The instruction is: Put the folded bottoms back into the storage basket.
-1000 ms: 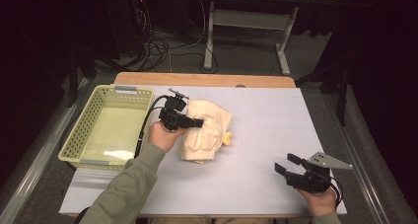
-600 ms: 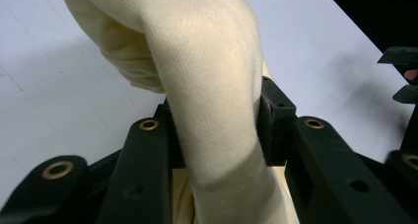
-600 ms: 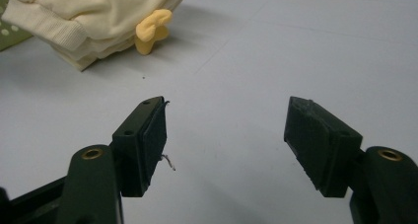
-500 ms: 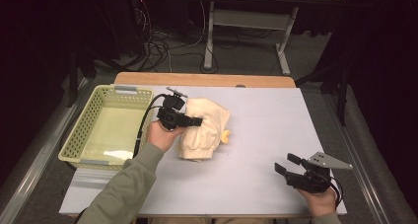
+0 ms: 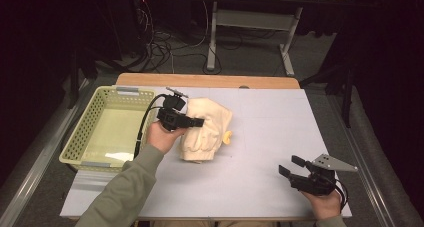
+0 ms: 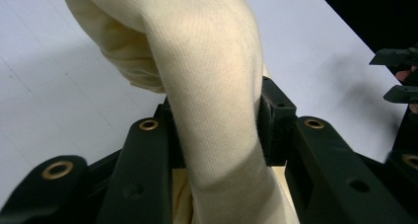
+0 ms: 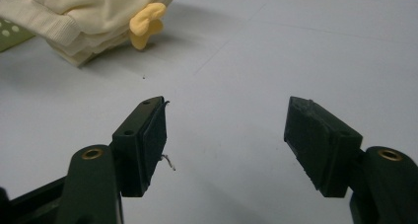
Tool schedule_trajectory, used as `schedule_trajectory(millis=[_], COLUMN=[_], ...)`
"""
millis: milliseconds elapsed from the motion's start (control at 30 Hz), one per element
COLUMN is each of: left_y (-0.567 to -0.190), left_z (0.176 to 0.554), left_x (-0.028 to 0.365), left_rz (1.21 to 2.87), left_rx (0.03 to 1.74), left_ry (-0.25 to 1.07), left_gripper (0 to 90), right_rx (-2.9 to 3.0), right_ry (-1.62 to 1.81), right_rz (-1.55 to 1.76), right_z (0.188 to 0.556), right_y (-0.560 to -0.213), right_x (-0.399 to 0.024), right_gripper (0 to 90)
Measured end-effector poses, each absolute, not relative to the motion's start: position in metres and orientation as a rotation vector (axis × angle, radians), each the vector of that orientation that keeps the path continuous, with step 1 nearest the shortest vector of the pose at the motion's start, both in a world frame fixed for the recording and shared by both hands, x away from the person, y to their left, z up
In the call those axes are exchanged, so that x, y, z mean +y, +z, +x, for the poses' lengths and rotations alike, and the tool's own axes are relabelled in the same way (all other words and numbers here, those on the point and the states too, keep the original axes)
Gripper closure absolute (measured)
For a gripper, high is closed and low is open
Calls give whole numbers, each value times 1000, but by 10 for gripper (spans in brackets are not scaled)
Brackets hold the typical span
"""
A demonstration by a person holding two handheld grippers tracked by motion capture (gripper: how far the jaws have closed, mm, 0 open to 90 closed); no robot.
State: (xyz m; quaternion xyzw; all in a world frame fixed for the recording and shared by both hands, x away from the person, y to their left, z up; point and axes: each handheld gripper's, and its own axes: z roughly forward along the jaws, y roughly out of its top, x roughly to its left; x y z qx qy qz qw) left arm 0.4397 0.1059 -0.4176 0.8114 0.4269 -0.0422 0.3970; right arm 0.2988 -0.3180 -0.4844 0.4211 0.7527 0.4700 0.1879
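Observation:
A cream knitted garment lies bundled at the middle left of the white table. My left gripper is over its left side, shut on a thick fold. In the left gripper view that cream fold runs up between the two pads, which press on it from both sides. A small yellow piece sticks out at the garment's right edge, also seen as the yellow piece beside the folded layers. My right gripper rests open near the table's front right corner, with bare table between its jaws.
A pale yellow-green plastic basket stands at the table's left edge, just left of the garment. The table's wooden far edge runs behind. Cables and desk legs lie on the floor beyond.

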Motion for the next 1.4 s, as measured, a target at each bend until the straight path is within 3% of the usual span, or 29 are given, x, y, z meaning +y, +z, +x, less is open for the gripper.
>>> schedule_trajectory(millis=[1400], left_y=[-401], left_z=[430], left_x=[121], left_rz=[2041], left_rx=[1062], left_ry=[-95], left_gripper=[629], right_rx=[2115], right_ry=[1326], right_rz=[1182], right_z=[299], right_y=[-484], right_x=[-318], right_gripper=[330])
